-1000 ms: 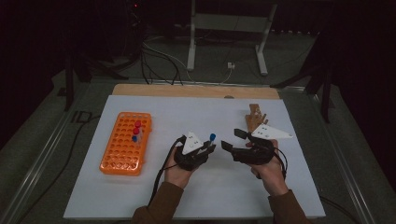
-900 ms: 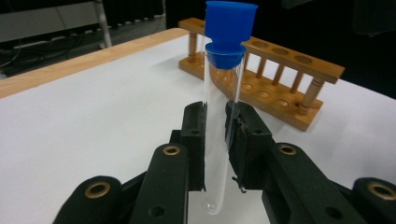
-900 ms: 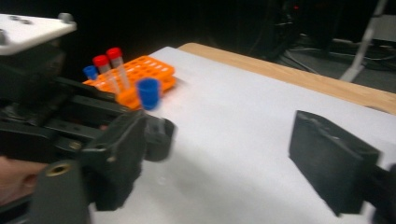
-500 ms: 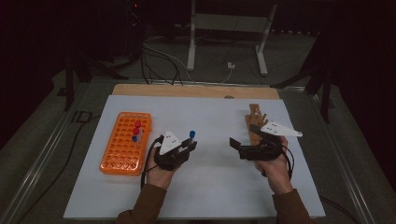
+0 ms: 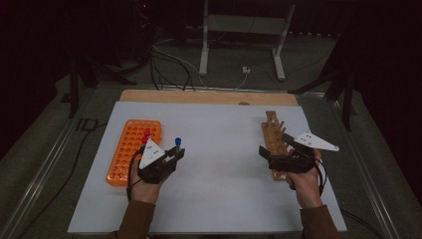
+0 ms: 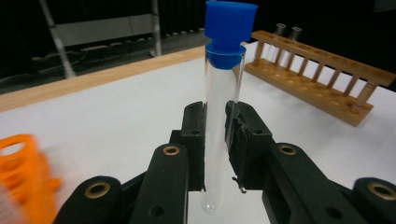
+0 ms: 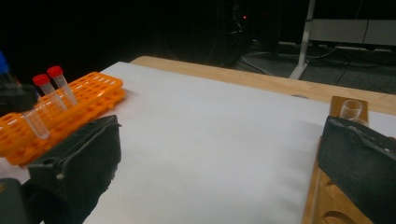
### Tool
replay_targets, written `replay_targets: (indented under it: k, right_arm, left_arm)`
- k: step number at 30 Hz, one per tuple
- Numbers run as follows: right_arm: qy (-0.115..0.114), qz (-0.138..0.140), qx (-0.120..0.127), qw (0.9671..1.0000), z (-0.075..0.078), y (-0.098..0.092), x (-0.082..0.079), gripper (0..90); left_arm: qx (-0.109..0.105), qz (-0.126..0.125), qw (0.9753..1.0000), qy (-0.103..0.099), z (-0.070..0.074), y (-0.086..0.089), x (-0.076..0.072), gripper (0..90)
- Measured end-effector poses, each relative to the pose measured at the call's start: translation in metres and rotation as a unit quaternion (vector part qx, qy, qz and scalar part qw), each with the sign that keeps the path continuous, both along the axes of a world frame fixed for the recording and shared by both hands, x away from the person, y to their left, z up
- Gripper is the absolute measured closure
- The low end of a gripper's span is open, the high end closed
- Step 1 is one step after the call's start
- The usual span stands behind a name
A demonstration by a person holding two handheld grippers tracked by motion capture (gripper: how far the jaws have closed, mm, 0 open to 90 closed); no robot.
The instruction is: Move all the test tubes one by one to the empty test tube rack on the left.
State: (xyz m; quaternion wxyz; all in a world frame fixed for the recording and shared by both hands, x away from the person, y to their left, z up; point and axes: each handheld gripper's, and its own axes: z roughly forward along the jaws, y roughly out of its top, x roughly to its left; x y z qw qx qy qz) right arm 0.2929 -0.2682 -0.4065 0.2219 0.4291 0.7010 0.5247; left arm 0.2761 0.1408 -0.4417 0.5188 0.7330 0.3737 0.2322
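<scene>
A clear glass test tube with a blue cap [image 6: 223, 93] is held upright, clamped between the jaws of the left gripper [image 5: 171, 158], just right of the orange plastic tube rack [image 5: 130, 150]. Two red-capped tubes [image 7: 52, 88] are seen standing in that rack. The right gripper [image 5: 266, 153] is held with jaws spread wide and nothing between them, beside the brown wooden tube rack [image 5: 274, 142] on the white table surface [image 5: 219, 149].
</scene>
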Motion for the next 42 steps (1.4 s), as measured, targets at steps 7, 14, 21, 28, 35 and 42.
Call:
replay_targets:
  k: [7,14,21,28,35,42]
  right_arm:
    - [-0.001,-0.003,0.001,1.0000,-0.002,-0.002,-0.001,0.1]
    - [-0.007,0.000,0.000,1.0000,-0.002,0.002,-0.002,0.0]
    - [-0.008,-0.006,0.005,0.9999,-0.002,-0.002,-0.002,0.1]
    - [-0.011,-0.007,0.008,0.9999,-0.001,-0.004,-0.002,0.1]
    - [-0.012,-0.006,0.008,0.9999,-0.001,-0.004,-0.003,0.1]
    - [-0.012,-0.006,0.008,0.9999,-0.001,-0.004,-0.003,0.1]
  left_arm:
    - [-0.004,0.036,0.9993,-0.011,0.002,0.037,-0.009,77.3]
    - [0.000,0.072,0.9973,-0.015,-0.004,0.061,-0.014,77.2]
    - [0.014,0.097,0.9951,-0.009,-0.016,0.069,-0.011,77.2]
    - [0.026,0.117,0.9928,0.003,-0.028,0.074,-0.007,77.2]
    - [0.049,0.124,0.9908,0.023,-0.037,0.074,-0.005,77.2]
    - [0.091,0.126,0.9855,0.070,-0.044,0.067,0.001,77.7]
